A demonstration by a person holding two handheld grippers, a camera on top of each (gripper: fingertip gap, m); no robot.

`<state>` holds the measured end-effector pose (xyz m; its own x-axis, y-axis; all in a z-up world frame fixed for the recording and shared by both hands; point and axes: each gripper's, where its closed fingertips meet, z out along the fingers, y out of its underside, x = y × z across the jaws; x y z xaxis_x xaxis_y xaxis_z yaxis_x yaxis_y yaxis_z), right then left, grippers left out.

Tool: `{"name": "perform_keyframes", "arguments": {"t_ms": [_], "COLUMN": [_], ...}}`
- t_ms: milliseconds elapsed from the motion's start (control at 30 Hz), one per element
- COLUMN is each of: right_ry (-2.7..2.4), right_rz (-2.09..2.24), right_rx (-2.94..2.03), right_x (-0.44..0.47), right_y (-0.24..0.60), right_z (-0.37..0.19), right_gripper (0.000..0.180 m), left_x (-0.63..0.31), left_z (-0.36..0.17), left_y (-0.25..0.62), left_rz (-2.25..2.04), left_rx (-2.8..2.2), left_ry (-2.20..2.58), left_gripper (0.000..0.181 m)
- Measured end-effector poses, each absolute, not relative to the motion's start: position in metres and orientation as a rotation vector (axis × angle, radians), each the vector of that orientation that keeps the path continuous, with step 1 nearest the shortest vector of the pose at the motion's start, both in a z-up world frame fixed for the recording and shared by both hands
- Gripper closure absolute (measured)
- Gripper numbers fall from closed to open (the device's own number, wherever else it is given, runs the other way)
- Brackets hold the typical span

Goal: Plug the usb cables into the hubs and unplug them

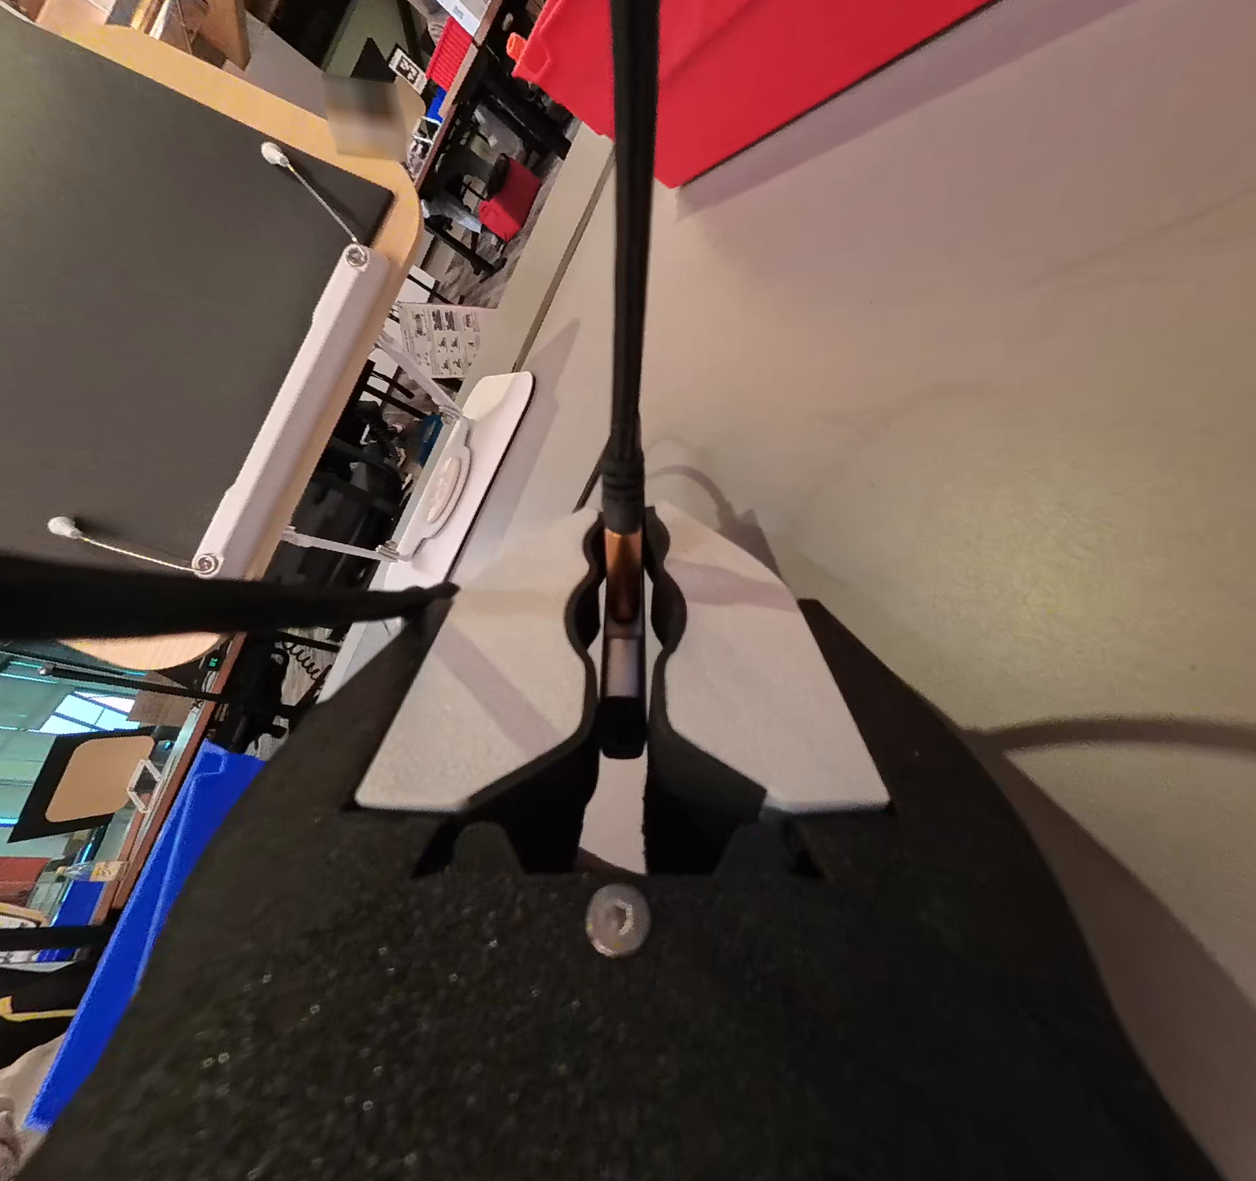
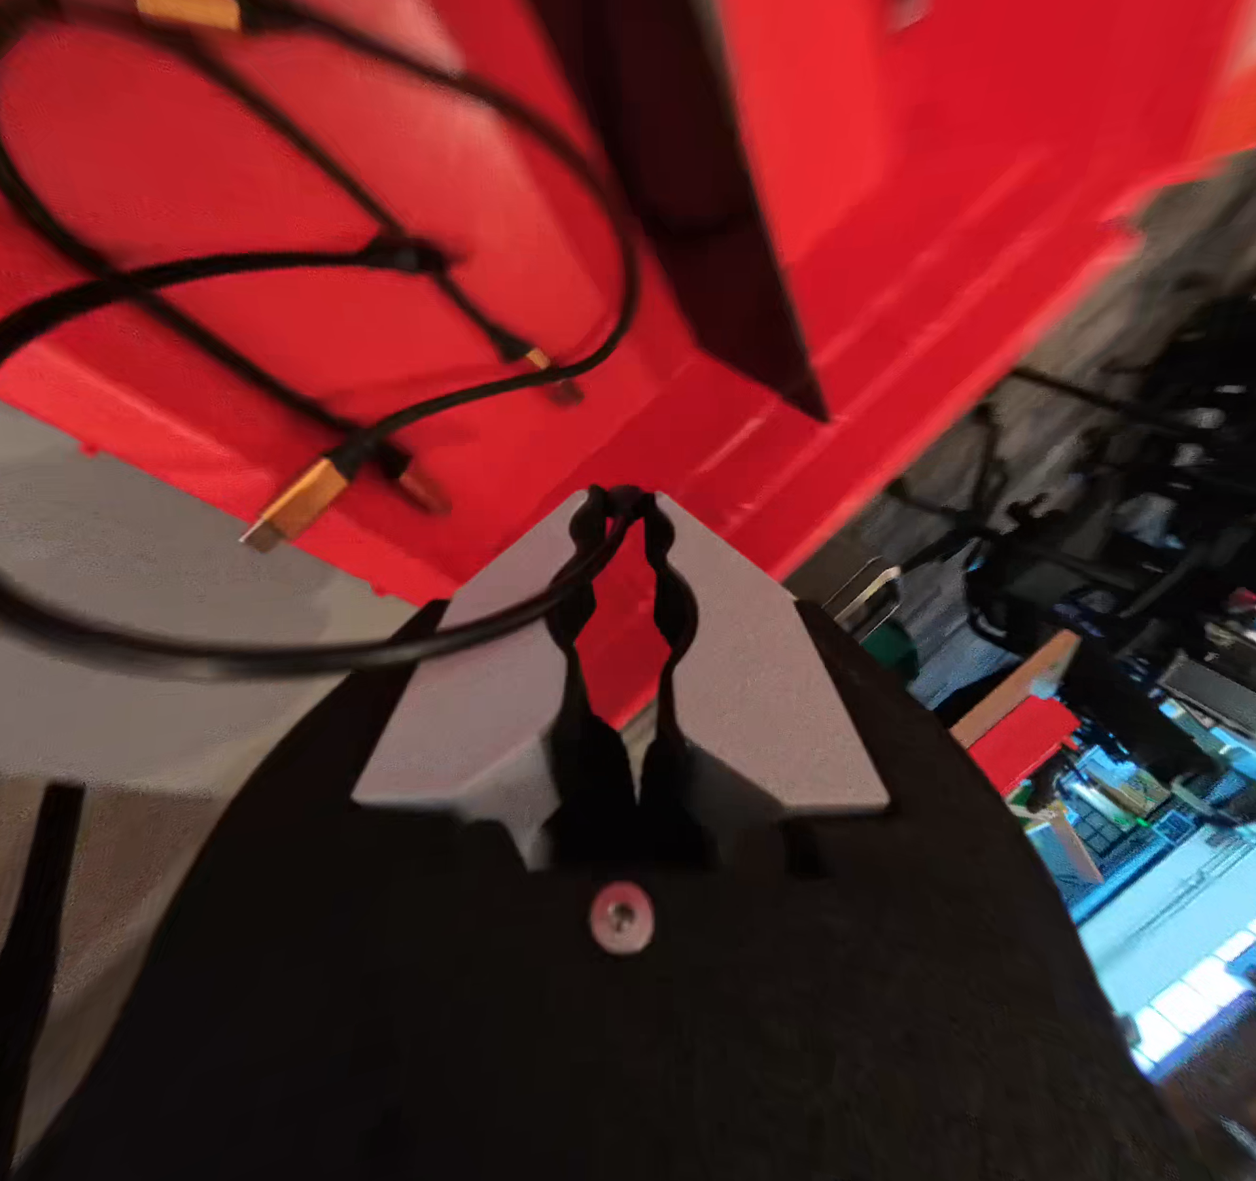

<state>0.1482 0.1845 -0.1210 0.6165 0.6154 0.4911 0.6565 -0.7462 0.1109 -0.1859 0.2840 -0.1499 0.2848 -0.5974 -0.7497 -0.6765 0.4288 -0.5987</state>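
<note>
1. Pinching hard, the left gripper [image 1: 622, 604] has its two fingers pressed onto a usb plug [image 1: 622, 611], copper sleeve at the far end and metal tip pointing back toward the camera.
2. That plug's black cable [image 1: 629, 230] runs straight away from the fingertips, up across the pale table [image 1: 951, 400] and over the red bin [image 1: 781, 27] at the far side.
3. Over on the right, the right gripper [image 2: 622, 502] has its tips squeezed together on a thin black cord [image 2: 340, 652], which loops out to the left over the table.
4. Beyond those tips, inside the red bin, lie more black cables [image 2: 476, 95] in loose, crossing loops.
5. One copper plug [image 2: 299, 502] sits at the bin's near edge, just left of the fingertips; another [image 2: 187, 5] lies far left.
6. Right view is blurred; no hub can be made out.
</note>
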Motion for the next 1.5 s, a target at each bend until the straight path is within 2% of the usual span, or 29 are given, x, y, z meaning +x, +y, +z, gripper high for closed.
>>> {"name": "perform_keyframes", "arguments": {"t_ms": [33,200,300,433,567,667,767,1000,1033,1167,1267,1433,1500], "right_ry": [-1.155,-1.289,-1.183,-1.124,-1.041,-1.066,-1.233,-1.014,-0.991,-0.953,-0.923,-1.119,-1.101], "right_rz": [-0.743,-0.442,-0.377,-0.241,-0.361,-0.091,0.145,0.089,0.063,0.003,-0.090,-0.136,-0.022], "right_rx": [-2.854,-3.126,-3.207,-3.324,-3.128,-2.865,-2.621,-2.373,-2.324,-2.185,-2.231,-2.349,-2.422], "right_x": [0.150,0.148,0.158,0.162,0.167,0.117,0.065,0.062,0.062,0.058,0.065,0.045,0.040], "right_y": [0.176,0.159,0.162,0.150,0.176,0.177,0.145,0.131,0.135,0.149,0.164,0.176,0.179], "right_z": [-0.137,-0.184,-0.193,-0.176,-0.128,-0.102,-0.104,-0.145,-0.144,-0.127,-0.125,-0.158,-0.167], "right_gripper": [0.170,0.170,0.158,0.150,0.144,0.144,0.145,0.146,0.157,0.178,0.178,0.174,0.165], "left_x": [-0.186,-0.188,-0.188,-0.187,-0.187,-0.188,-0.187,-0.182,-0.182,-0.182,-0.182,-0.182,-0.182], "left_z": [-0.151,-0.151,-0.152,-0.154,-0.152,-0.152,-0.152,-0.152,-0.152,-0.152,-0.152,-0.153,-0.153], "left_y": [0.284,0.287,0.286,0.284,0.284,0.284,0.282,0.275,0.274,0.276,0.277,0.276,0.276], "left_rz": [0.075,0.065,0.065,0.065,0.049,0.042,0.044,0.053,0.053,0.047,0.051,0.058,0.058], "left_rx": [-1.241,-1.262,-1.261,-1.256,-1.262,-1.266,-1.257,-1.222,-1.220,-1.229,-1.230,-1.228,-1.228], "left_ry": [1.388,1.384,1.392,1.404,1.397,1.399,1.408,1.434,1.434,1.433,1.430,1.436,1.439], "left_gripper": [0.171,0.171,0.171,0.171,0.171,0.171,0.171,0.171,0.171,0.171,0.171,0.171,0.171]}}
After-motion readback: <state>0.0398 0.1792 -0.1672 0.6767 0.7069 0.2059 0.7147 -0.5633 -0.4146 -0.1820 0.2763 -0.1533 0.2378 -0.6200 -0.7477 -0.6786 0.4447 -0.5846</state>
